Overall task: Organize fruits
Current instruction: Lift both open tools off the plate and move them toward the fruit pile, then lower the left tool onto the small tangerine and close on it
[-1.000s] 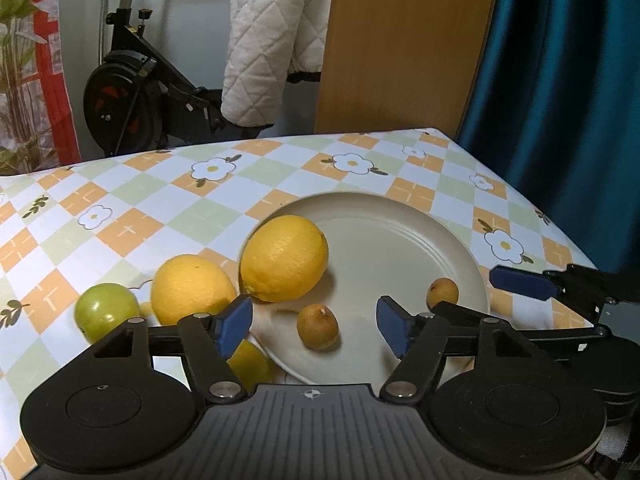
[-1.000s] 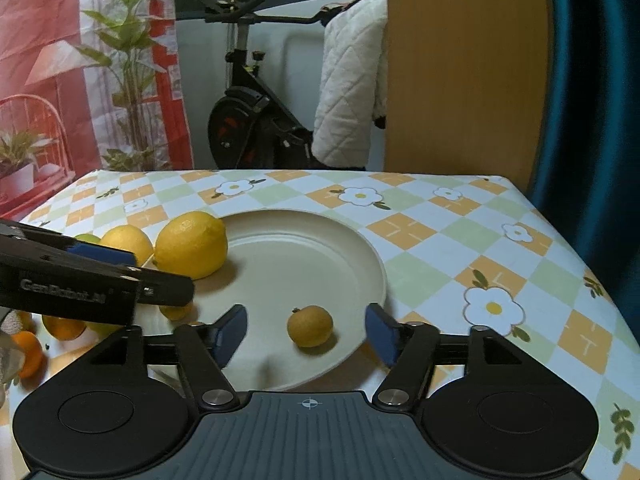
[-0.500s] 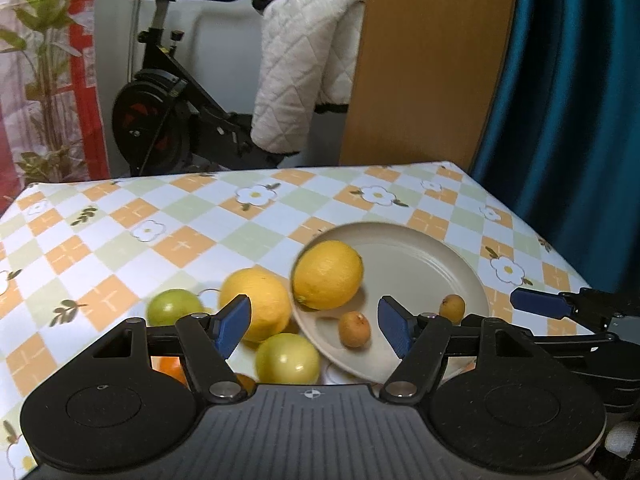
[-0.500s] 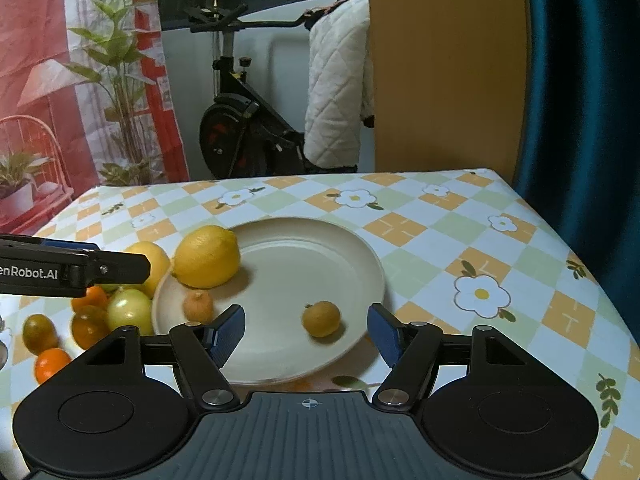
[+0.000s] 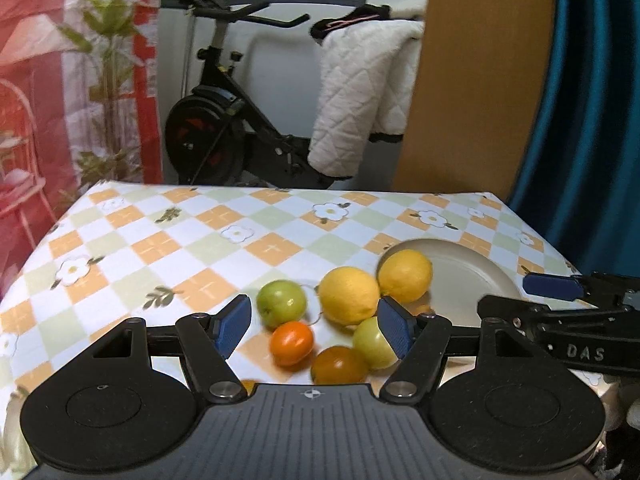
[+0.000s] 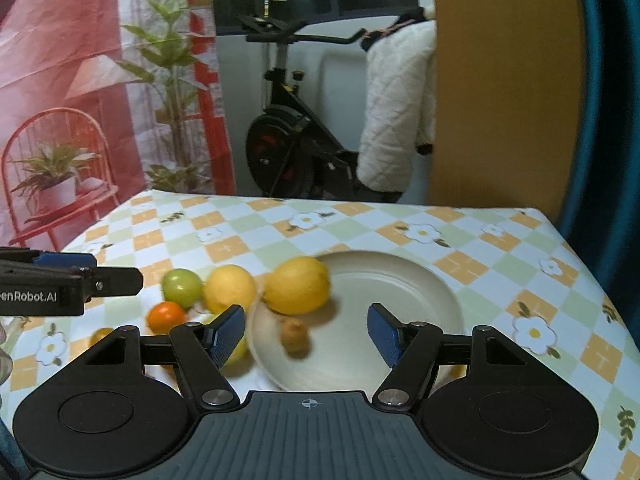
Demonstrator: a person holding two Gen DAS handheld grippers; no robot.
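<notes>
We see both tongs held above the near edge of the bench (image 5: pixel 168 248), which is covered in a checked cloth with flowers. The left tongs (image 5: pixel 314 326) stand wide open with nothing between their blue pads; the right tongs (image 6: pixel 306 330) are likewise spread wide and hold nothing.

The cream plate (image 6: pixel 400 280) lies toward the right side of the bench. A large lemon (image 6: pixel 297 285) rests on the plate's left rim, and a small brownish fruit (image 6: pixel 294 334) lies inside the plate just nearer to us than that lemon. The picture is blurred there, so we cannot tell what kind of fruit it is.

Left of the plate, on the cloth, a second lemon (image 5: pixel 349 294) sits just beside the first. A green fruit (image 5: pixel 281 303) lies to its left. Nearer the front edge we find an orange fruit (image 5: pixel 291 342), a darker orange one (image 5: pixel 339 366) and a pale green one (image 5: pixel 374 343), the last partly hidden behind the left tongs' right pad. These fruits are bunched close together.
</notes>
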